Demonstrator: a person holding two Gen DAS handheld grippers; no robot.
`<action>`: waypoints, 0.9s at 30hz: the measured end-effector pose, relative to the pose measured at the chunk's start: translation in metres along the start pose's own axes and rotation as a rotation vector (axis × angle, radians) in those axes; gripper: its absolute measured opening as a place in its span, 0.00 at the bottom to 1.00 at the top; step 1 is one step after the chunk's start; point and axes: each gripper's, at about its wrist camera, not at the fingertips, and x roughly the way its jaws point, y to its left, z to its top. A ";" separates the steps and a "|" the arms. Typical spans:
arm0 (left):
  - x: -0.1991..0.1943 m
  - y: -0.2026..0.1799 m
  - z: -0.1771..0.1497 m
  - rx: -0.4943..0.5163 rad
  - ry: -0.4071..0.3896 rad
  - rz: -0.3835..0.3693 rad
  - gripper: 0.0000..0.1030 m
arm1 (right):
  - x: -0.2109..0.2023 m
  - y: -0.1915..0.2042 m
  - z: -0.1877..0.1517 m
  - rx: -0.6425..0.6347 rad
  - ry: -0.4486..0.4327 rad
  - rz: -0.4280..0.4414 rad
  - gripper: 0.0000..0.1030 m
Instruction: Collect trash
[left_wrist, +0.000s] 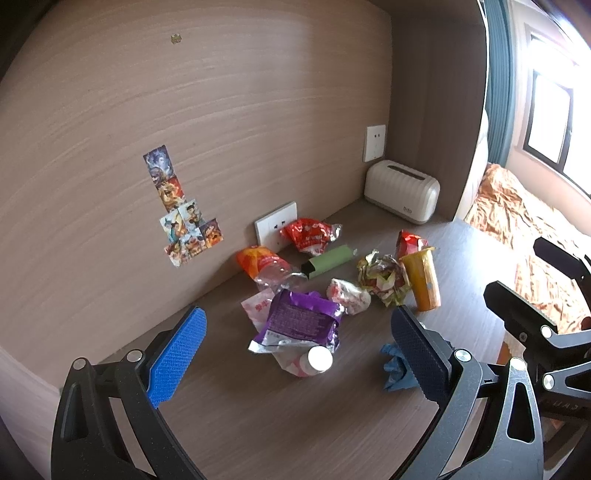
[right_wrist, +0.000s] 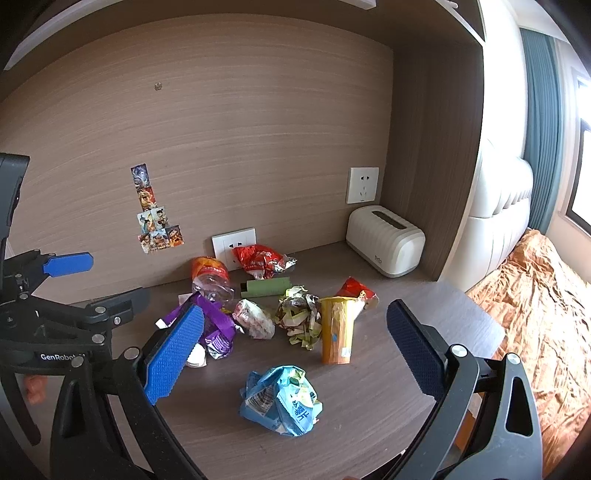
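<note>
Trash lies scattered on the wooden desk (left_wrist: 280, 421). My left gripper (left_wrist: 295, 354) is open above a purple wrapper (left_wrist: 299, 321) and a small white-capped bottle (left_wrist: 314, 362). My right gripper (right_wrist: 295, 358) is open above a crumpled blue wrapper (right_wrist: 282, 400). An orange cup (right_wrist: 336, 330) stands upright. Around it lie a crumpled paper ball (right_wrist: 299, 319), a white wad (right_wrist: 255, 319), a green box (right_wrist: 266, 288), a crushed clear bottle (right_wrist: 212, 280) and red wrappers (right_wrist: 262, 260). The blue wrapper also shows in the left wrist view (left_wrist: 397, 369), partly hidden by a finger.
A cream toaster (right_wrist: 386, 240) stands in the back right corner. Wall sockets (right_wrist: 232, 245) and stickers (right_wrist: 153, 218) are on the back panel. A side panel (right_wrist: 436, 166) bounds the desk on the right. A bed with orange cover (right_wrist: 535, 314) lies beyond the desk's right edge.
</note>
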 end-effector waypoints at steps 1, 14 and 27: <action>0.001 0.001 0.000 -0.001 0.002 0.000 0.95 | 0.000 0.000 0.000 -0.001 0.000 0.000 0.96; 0.001 0.002 0.000 -0.007 0.006 -0.002 0.95 | 0.002 0.001 0.000 -0.004 0.001 0.001 0.96; 0.017 0.006 -0.012 -0.010 0.007 -0.015 0.95 | 0.015 0.005 -0.008 0.000 0.045 -0.004 0.96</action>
